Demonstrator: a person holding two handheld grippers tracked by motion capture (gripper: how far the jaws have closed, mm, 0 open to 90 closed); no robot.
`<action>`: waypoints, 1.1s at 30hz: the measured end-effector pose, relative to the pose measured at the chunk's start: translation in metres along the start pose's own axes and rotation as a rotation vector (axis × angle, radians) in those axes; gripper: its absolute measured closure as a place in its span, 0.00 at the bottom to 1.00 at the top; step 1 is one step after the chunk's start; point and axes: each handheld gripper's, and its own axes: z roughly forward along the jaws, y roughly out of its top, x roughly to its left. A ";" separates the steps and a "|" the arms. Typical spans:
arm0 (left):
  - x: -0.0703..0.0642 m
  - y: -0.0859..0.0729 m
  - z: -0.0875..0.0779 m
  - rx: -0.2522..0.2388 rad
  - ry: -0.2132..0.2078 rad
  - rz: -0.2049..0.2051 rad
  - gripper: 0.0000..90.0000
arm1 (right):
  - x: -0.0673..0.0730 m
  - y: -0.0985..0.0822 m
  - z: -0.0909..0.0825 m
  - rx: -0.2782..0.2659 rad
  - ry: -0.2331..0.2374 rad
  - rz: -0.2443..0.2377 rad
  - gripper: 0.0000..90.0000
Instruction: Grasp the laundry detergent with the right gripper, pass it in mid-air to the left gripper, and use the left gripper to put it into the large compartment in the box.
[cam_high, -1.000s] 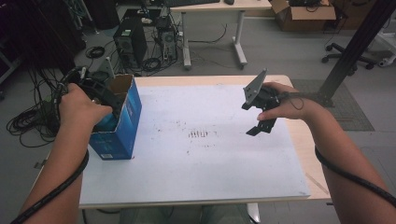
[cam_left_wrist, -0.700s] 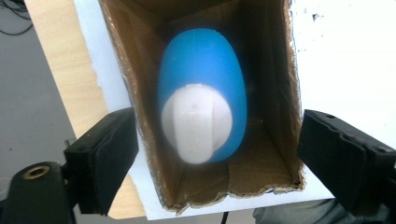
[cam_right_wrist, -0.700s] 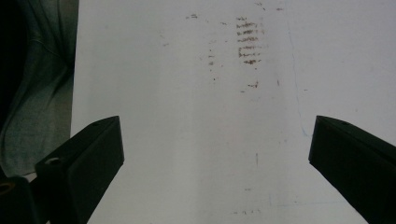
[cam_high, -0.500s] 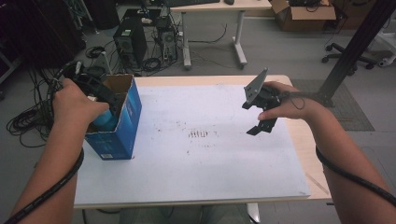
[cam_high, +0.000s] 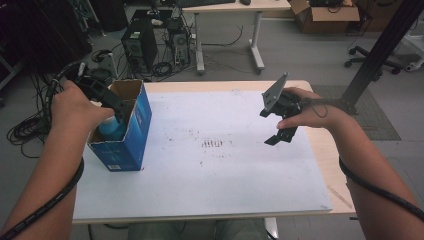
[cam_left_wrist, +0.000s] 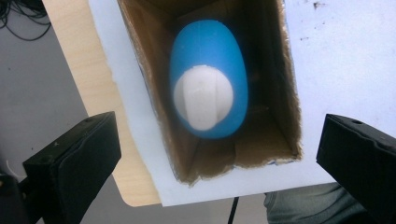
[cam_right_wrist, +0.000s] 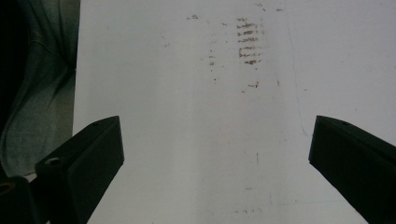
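A blue bottle (cam_left_wrist: 210, 56) with a white cap (cam_left_wrist: 203, 98) stands inside an open blue cardboard box (cam_high: 131, 135) at the table's left edge. The bottle (cam_high: 111, 129) shows above the box rim in the high view. My left gripper (cam_high: 114, 107) hangs just over the box mouth. Its jaws have just been opening and now stand wide on either side of the bottle (cam_left_wrist: 215, 133) without touching it. My right gripper (cam_high: 270, 127) hovers open over the white sheet (cam_right_wrist: 187, 102) on the right side of the table, with nothing between its jaws (cam_right_wrist: 215, 135).
The white sheet (cam_high: 210, 165) covers most of the wooden table (cam_high: 330, 150) and has dark smudges (cam_high: 214, 144) at its middle. Beyond the table, computer towers (cam_high: 137, 42) and cables lie on the floor, with another desk behind. A black post (cam_high: 380, 50) rises at the right.
My left hand has pulled back slightly from the box and its jaws have spread wide, leaving the bottle standing in the box. The right hand has stayed still.
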 end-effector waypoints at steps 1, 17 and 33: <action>-0.001 0.000 -0.002 0.004 -0.004 0.007 0.00 | 0.000 0.000 0.000 0.001 0.001 0.000 0.04; -0.051 0.004 -0.047 -0.052 -0.137 0.453 0.00 | 0.000 -0.001 -0.007 0.001 -0.012 0.000 0.04; -0.124 0.004 -0.051 -0.002 -0.161 0.974 0.00 | 0.006 -0.003 -0.014 0.027 -0.016 -0.004 0.04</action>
